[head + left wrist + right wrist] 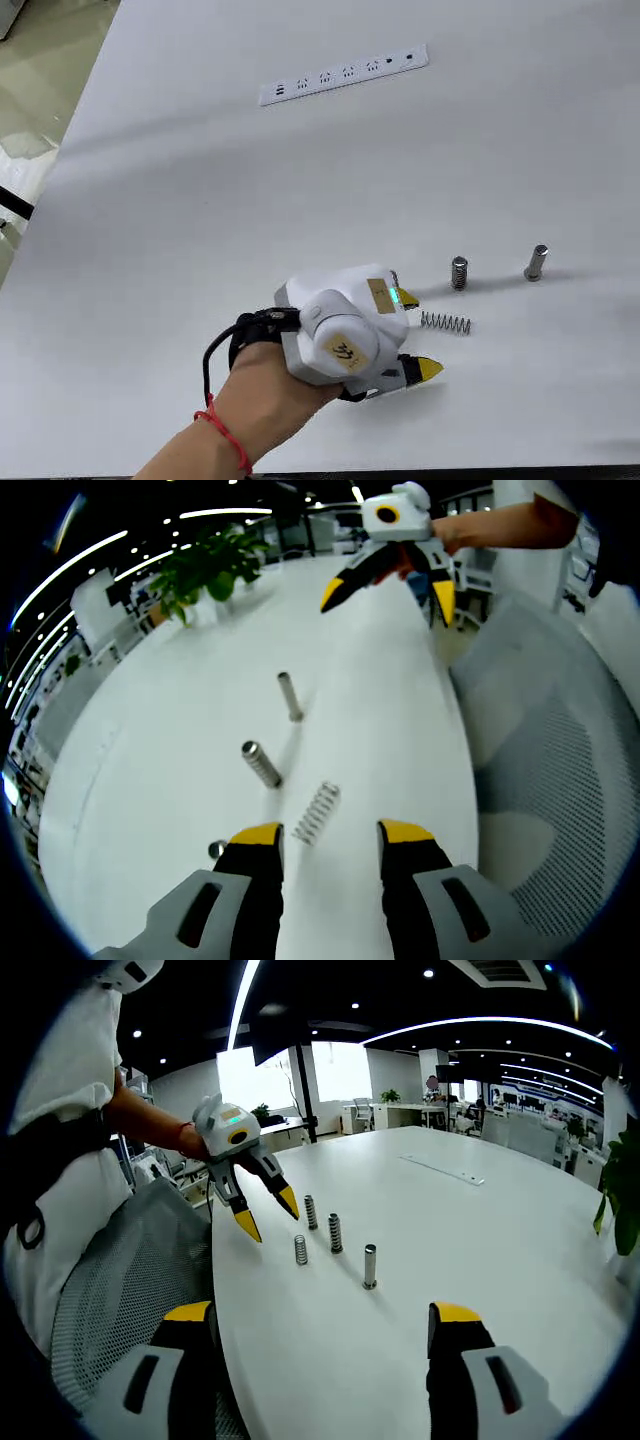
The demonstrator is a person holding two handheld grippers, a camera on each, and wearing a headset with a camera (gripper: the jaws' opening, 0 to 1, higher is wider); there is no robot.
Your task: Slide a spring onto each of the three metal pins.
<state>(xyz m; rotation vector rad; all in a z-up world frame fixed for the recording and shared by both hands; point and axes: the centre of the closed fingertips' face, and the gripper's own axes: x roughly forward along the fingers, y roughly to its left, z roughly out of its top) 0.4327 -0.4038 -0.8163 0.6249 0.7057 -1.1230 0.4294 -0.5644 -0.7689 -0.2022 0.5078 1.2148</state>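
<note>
My left gripper (418,333) was low over the white table (200,220), jaws apart, nothing held. A hand (265,395) with a red string (225,438) at the wrist gripped it. A loose spring (445,322) lay flat just ahead of the tips, in line with the gap, touching neither.

Past it stood a sprung pin (459,272), upright with its coil on. Farther along the row was a bare pin (536,262), upright.

My right gripper (322,1312) was released too, jaws wide and empty. It was raised off the bare-pin end of the row, well apart from the pins.

The table was plain white, with a power strip (343,73) lying far back, well apart from the work. A grey mesh chair (540,780) stood at the table edge and a potted plant (205,570) at the far end. The room was an open office with ceiling light strips (245,1000).

The third pin (216,850) was half behind my left jaw in the left gripper view and mostly behind the gripper body in the head view. In the right gripper view it looked coiled, but it was too small for me to be sure. The loose spring was foreshortened there.
</note>
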